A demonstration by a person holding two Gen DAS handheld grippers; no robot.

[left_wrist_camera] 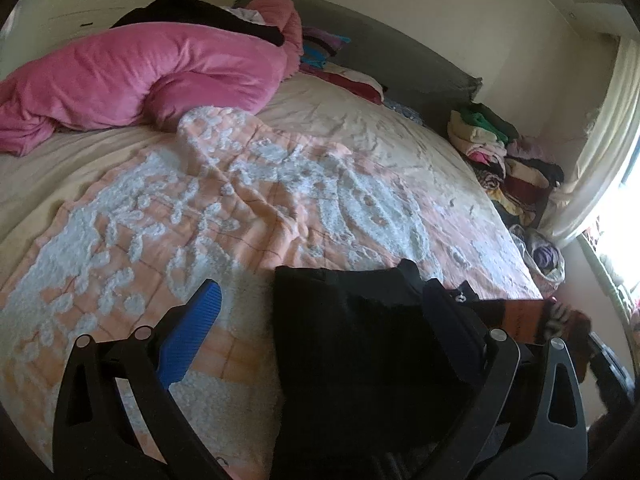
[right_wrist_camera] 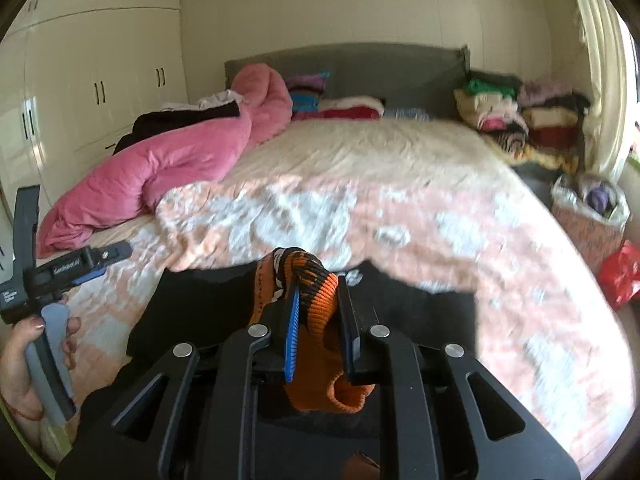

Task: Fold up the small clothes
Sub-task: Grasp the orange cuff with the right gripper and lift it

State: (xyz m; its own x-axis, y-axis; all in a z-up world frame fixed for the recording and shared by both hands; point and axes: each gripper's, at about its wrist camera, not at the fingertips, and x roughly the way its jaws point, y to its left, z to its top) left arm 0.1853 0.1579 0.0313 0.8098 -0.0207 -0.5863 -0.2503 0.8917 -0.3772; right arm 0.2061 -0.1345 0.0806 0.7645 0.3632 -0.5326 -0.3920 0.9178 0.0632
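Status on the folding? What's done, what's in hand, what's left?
Done: nothing visibly folded on the patterned bedspread yet. In hand: right gripper is shut on the orange-and-black knit garment, held above the black garment. Left gripper is open, holding nothing. Left: fold both; the clothes pile beside the bed looks already stacked.

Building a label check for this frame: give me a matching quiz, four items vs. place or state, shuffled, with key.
Items:
1. orange knit
2. black garment
3. pink duvet
4. left gripper

Places/states:
A. bunched along the bed's left side
B. open, fingers wide apart
C. clamped in the right gripper
D. spread flat at the bed's near edge

Pairs: 1-C, 2-D, 3-A, 4-B
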